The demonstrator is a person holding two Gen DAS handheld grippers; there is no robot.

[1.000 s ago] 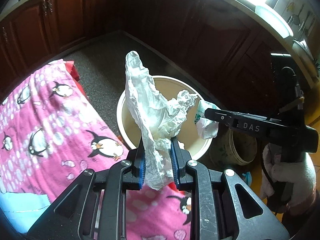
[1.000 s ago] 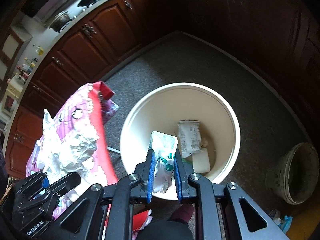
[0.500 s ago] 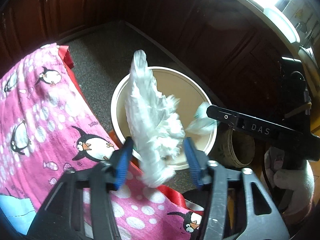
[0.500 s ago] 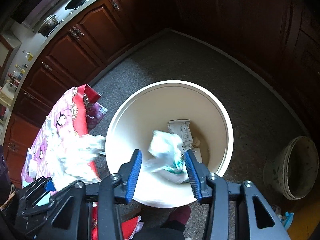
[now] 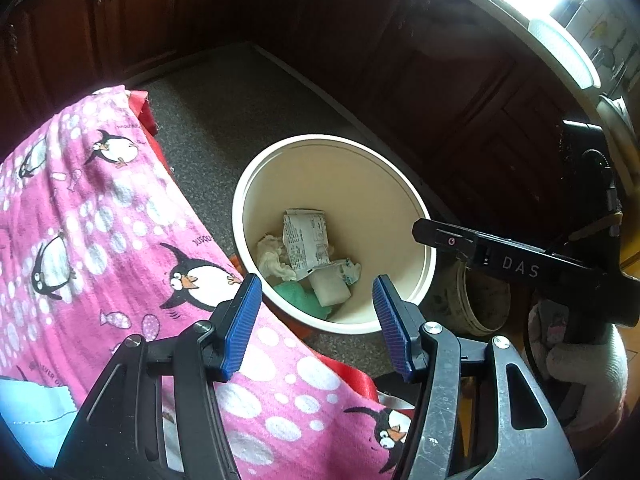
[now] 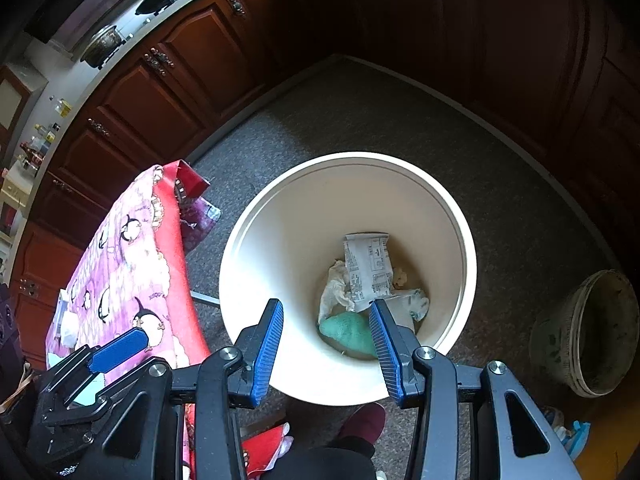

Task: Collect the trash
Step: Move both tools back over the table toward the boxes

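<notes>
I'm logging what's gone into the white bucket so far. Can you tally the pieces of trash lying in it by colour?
In the white bucket:
White: 4 (printed wrapper, crumpled tissue, plain block, wrapper with blue-green print)
Green: 1 (green wad)
Total: 5

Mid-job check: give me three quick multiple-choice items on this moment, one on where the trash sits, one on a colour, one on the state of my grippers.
1. Where does the printed wrapper lie?
A. on the penguin cloth
B. at the bottom of the cream bucket
C. on the floor beside the bucket

2. What colour are the pads on the gripper fingers?
A. blue
B. red
C. yellow

3. How do the left gripper and right gripper stand?
A. both clamped on trash
B. only the left holds something
C. both open and empty

Answers: 1 B, the wrapper rests among crumpled paper inside the bucket; 2 A, the ribbed pads are blue in both views; 3 C, nothing sits between either pair of jaws.
</notes>
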